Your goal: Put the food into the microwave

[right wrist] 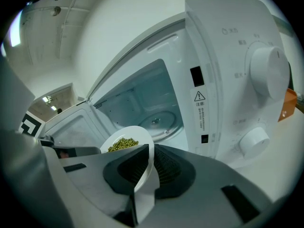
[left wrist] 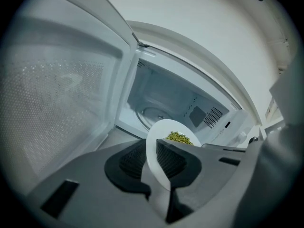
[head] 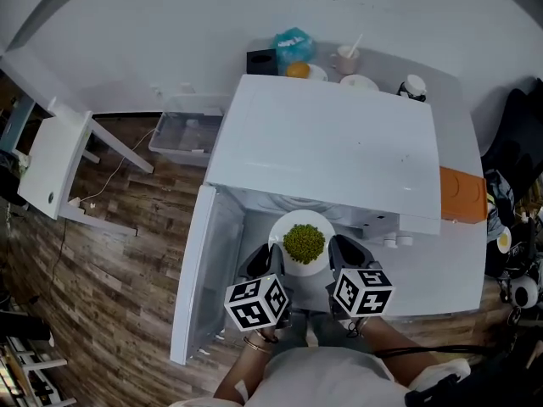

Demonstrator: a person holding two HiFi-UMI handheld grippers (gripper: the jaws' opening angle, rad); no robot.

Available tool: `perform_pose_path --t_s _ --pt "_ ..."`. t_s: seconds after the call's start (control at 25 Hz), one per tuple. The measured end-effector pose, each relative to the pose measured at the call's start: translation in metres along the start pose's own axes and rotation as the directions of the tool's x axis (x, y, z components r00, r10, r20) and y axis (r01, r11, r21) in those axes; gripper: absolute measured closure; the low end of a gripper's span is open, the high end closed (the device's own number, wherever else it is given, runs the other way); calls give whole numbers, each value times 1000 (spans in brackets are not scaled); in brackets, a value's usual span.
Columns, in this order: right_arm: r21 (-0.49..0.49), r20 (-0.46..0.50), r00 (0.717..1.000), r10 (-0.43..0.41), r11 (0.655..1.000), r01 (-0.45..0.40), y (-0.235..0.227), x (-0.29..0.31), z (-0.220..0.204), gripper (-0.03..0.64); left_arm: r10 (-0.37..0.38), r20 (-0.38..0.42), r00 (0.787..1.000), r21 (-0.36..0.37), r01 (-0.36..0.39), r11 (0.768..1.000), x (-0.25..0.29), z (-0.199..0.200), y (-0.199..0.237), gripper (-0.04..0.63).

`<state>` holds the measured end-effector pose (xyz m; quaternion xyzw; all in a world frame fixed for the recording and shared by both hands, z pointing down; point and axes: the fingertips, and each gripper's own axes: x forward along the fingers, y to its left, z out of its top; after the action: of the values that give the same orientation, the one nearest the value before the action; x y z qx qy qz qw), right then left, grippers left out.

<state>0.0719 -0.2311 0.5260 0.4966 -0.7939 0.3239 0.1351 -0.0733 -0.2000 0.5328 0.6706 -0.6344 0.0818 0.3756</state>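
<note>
head view: a white microwave [head: 322, 151] fills the middle of the frame on a pale desk [head: 441, 265]. its door [head: 204, 270] is swung open toward the lower left. just below its front edge a white plate [head: 319, 224] carries a heap of small green food [head: 304, 242]. the left tongs [head: 265, 261] clasp the plate's left rim and the right tongs [head: 344, 257] its right rim.

left gripper view: the tongs are clenched on the plate's rim, which stands edge-on between the two jaws at lower centre. beyond it the open cavity shows a round turntable [left wrist: 153, 114]. the door fills the left of the frame.

right gripper view: these tongs are likewise clamped on the rim at lower centre. the plate hangs in front of the cavity mouth, not on the turntable. a large knob [right wrist: 268, 72] and a smaller knob [right wrist: 254, 141] sit on the panel at the right.
</note>
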Motion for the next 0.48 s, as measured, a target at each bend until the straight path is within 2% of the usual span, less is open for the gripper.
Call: perform_pose_path --t_s 0.48 --pt "20 20 1000 -16 1000 16 1 20 8 571 -4 17 1000 12 3 1000 24 22 9 526"
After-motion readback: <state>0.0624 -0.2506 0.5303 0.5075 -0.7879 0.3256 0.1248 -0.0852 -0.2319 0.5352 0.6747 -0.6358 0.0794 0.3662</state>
